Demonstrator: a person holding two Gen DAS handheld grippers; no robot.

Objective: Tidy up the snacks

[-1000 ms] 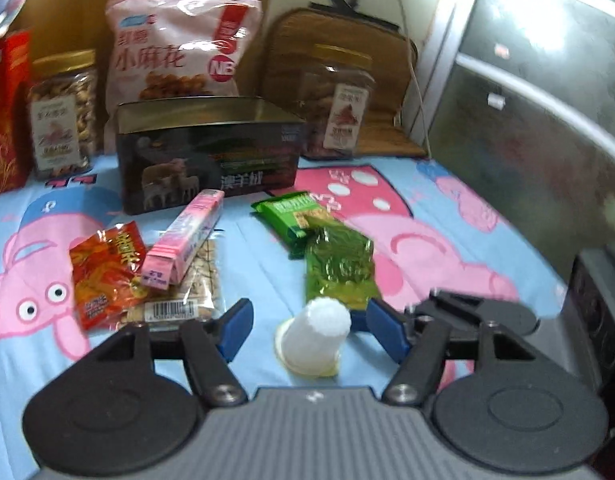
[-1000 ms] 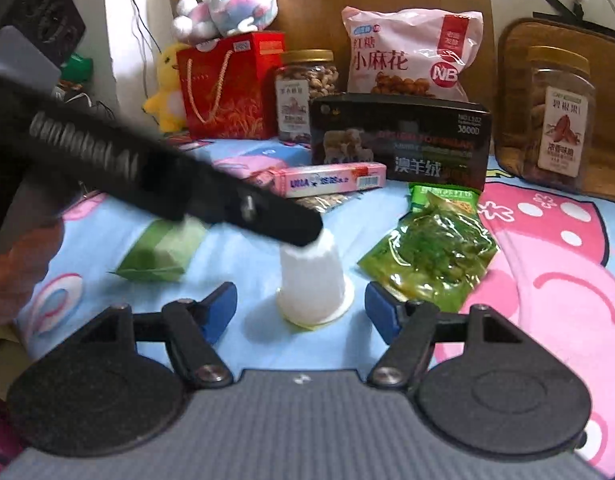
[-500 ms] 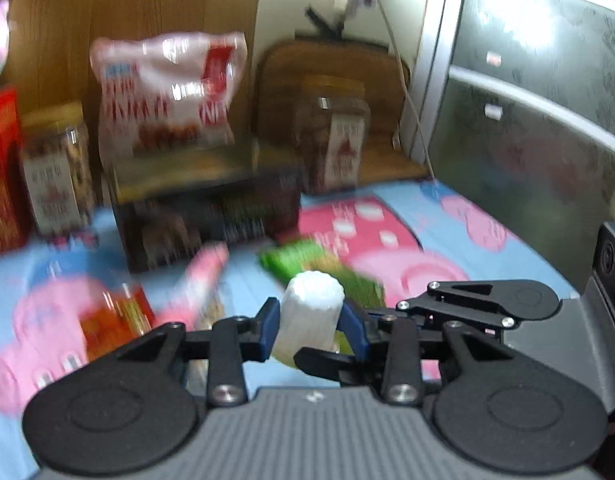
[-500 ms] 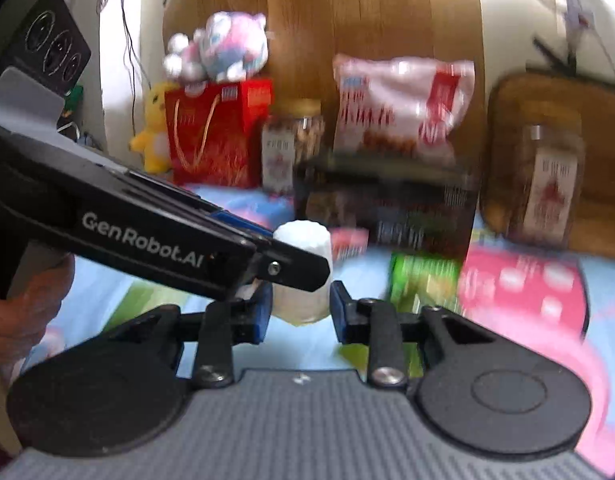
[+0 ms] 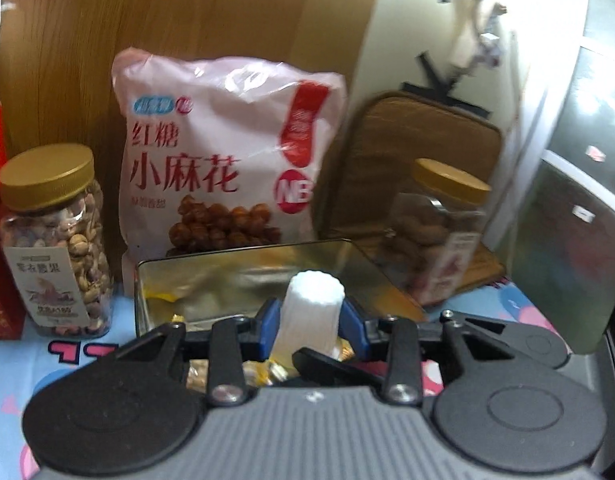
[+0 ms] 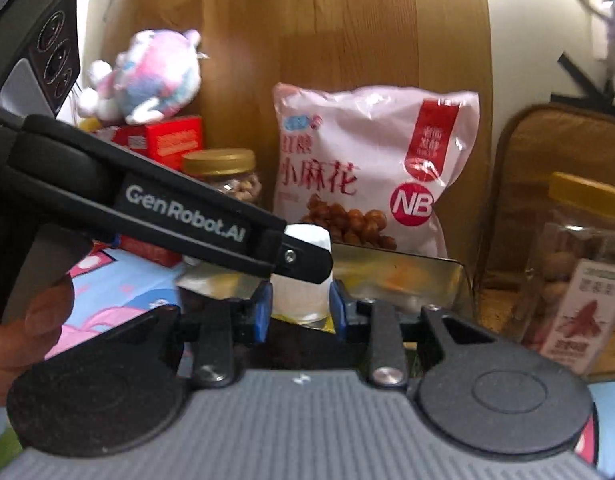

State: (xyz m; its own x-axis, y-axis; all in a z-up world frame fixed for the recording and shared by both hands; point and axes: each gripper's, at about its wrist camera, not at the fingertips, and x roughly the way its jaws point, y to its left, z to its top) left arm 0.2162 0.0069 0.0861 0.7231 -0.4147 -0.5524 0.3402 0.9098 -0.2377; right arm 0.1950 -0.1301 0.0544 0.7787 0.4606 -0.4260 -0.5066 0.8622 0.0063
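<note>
Held thing: we have a white ribbed cup [image 5: 312, 312] pinched by both claws at once; its wide foil-rimmed mouth hangs down, its narrow base points up.
Left claw [image 5: 311, 326]: narrowed most of the way, blue pads pressed on the cup's two flanks.
Right claw [image 6: 299, 306]: likewise drawn in, pads tight on the same cup [image 6: 303, 280], lower on its body.
Crossing: seen from the right wrist, the left claw's finger [image 6: 195, 224] runs in from the left and lies across the cup's top; the two grips meet at an angle.
Long axis: the cup stands nearly upright between our pads, tilted a little.
Tin [image 5: 243, 272]: open, gold-lined, straight ahead of and below both claws; the cup looks to sit over its near edge, with wrapped sweets [image 5: 263, 368] showing under the left claw.
Key relation: the tin's hollow lies forward and down from the cup, so we judge the coming move to be a short carry ahead and a lowering.
Nearer claw: we cannot tell; both reach the cup alike.
Beyond the tin: pink bag [image 5: 223, 168], nut jar [image 5: 53, 240] ahead-left, second jar [image 5: 439, 232] ahead-right, well clear of our path.
Risk: letting go unevenly may tip the cup.
</note>
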